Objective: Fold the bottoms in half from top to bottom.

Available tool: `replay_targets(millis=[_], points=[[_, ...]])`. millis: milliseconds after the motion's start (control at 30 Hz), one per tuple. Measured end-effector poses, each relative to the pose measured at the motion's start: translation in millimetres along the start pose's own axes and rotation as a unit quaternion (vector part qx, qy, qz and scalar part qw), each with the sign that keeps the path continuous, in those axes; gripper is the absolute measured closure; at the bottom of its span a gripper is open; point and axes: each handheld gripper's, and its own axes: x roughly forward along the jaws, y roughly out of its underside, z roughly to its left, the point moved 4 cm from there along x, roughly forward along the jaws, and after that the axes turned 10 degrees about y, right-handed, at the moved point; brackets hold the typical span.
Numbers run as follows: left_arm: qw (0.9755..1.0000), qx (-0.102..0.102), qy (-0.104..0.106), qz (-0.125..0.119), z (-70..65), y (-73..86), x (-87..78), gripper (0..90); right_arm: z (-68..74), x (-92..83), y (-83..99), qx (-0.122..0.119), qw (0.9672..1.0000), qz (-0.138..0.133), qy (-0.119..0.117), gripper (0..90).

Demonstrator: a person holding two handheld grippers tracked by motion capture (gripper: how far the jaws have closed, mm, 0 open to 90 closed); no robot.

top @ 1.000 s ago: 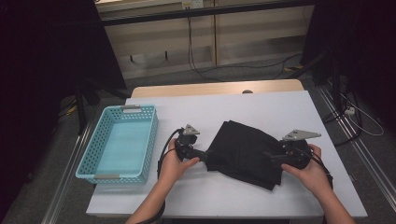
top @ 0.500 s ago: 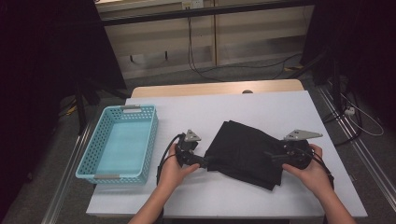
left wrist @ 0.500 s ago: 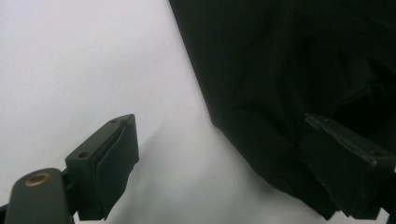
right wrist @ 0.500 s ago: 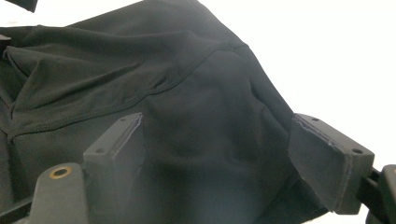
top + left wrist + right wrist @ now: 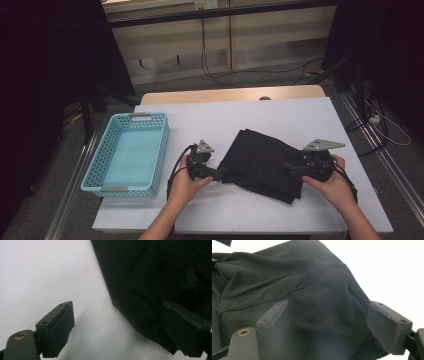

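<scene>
the black garment (image 5: 267,162) is soft matt knit cloth with stitched seams, lying in loose folds on a smooth matt white table (image 5: 280,120). the basket (image 5: 127,152) looks like turquoise perforated plastic with a slight sheen. the left gripper (image 5: 120,327) and right gripper (image 5: 327,327) have matt black pads with rough edges.

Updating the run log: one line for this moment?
left gripper: open at black garment left corner | right gripper: open over right edge | basket: empty
</scene>
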Motion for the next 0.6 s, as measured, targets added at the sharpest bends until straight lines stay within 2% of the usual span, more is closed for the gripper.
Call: replay_targets(millis=[133,267,367,533,600], points=[[1.0,-0.004,0.001,-0.005,-2.1,-1.6,1.4,13.8,1.8,-0.5,-1.7,-0.001,1.0,-0.003,-0.002,18.3],[1.0,-0.004,0.004,0.005,-3.1,0.5,4.1,16.2,2.5,-1.3,-1.9,-0.003,1.0,-0.004,-0.002,18.3],[0.9999,-0.009,0.005,-0.009,-2.6,-3.7,1.5,16.2,2.6,-1.9,-2.2,-0.004,1.0,-0.005,-0.002,18.2],[0.9997,-0.013,-0.004,-0.021,0.4,-13.0,-1.4,15.9,3.0,-2.2,-2.7,-0.002,1.0,-0.006,-0.003,18.0],[0.9996,-0.012,-0.015,-0.022,1.5,-16.0,-0.4,15.7,3.7,-1.8,-2.8,-0.004,1.0,-0.006,-0.003,18.0]])
